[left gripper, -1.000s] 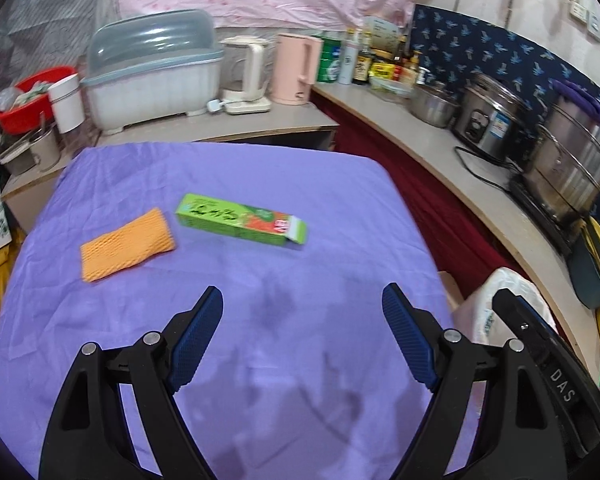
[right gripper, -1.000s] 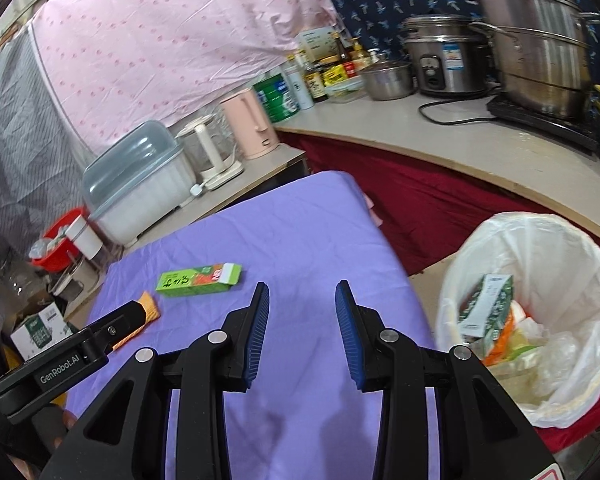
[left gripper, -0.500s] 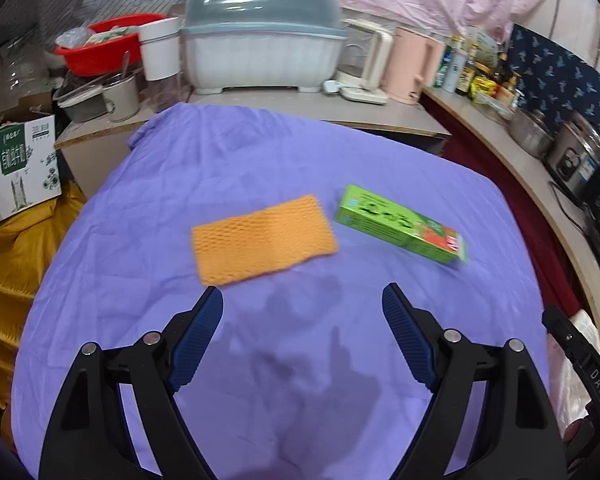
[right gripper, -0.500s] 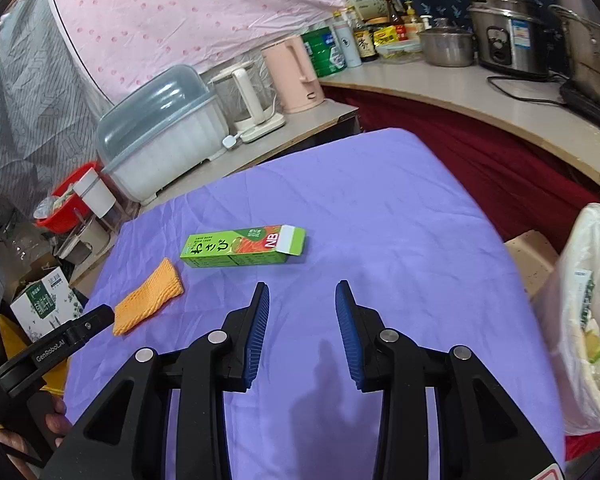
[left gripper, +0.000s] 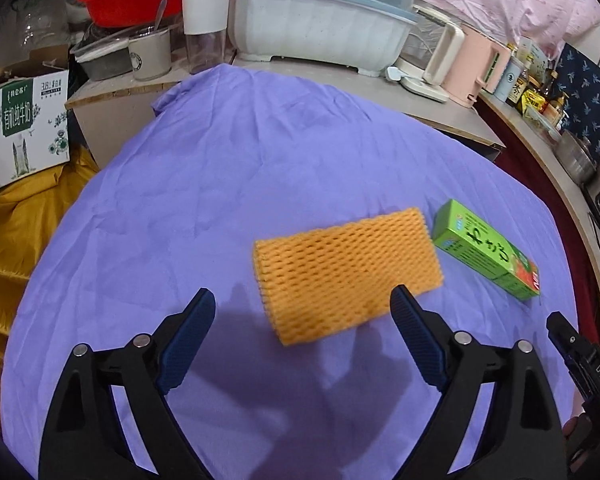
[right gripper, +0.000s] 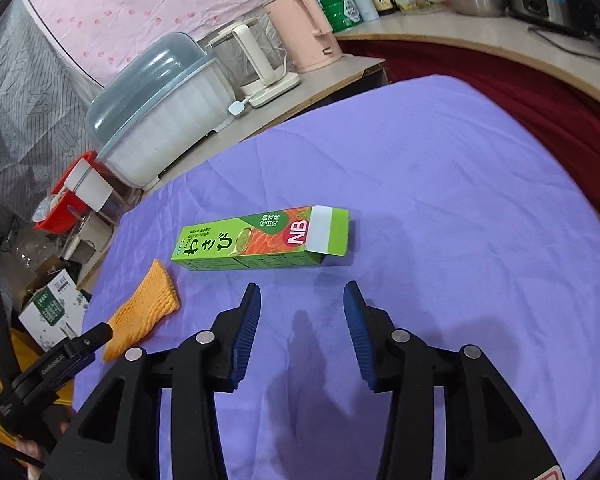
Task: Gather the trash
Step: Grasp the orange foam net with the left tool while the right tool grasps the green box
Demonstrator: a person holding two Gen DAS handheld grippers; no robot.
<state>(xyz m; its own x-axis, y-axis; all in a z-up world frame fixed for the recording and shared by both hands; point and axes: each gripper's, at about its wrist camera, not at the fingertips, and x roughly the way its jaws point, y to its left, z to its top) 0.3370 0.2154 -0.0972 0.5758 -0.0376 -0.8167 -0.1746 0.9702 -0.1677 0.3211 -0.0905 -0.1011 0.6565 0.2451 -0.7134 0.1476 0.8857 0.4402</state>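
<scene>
Closing in over the past second, the left gripper [left gripper: 302,308] now hangs just short of the orange foam net [left gripper: 346,274], jaws spread wide and empty, while the right gripper [right gripper: 300,300] faces the green wasabi carton [right gripper: 260,242], jaws parted and holding nothing. Both pickups look imminent. On the purple tablecloth [left gripper: 220,180] lie 2 pieces of trash: 1 net, 1 carton, just beside each other.

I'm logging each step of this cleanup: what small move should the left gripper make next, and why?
Probably ease the left gripper forward and down over the orange foam net: it is open, empty, and the net lies flat on the purple cloth just ahead.
</scene>
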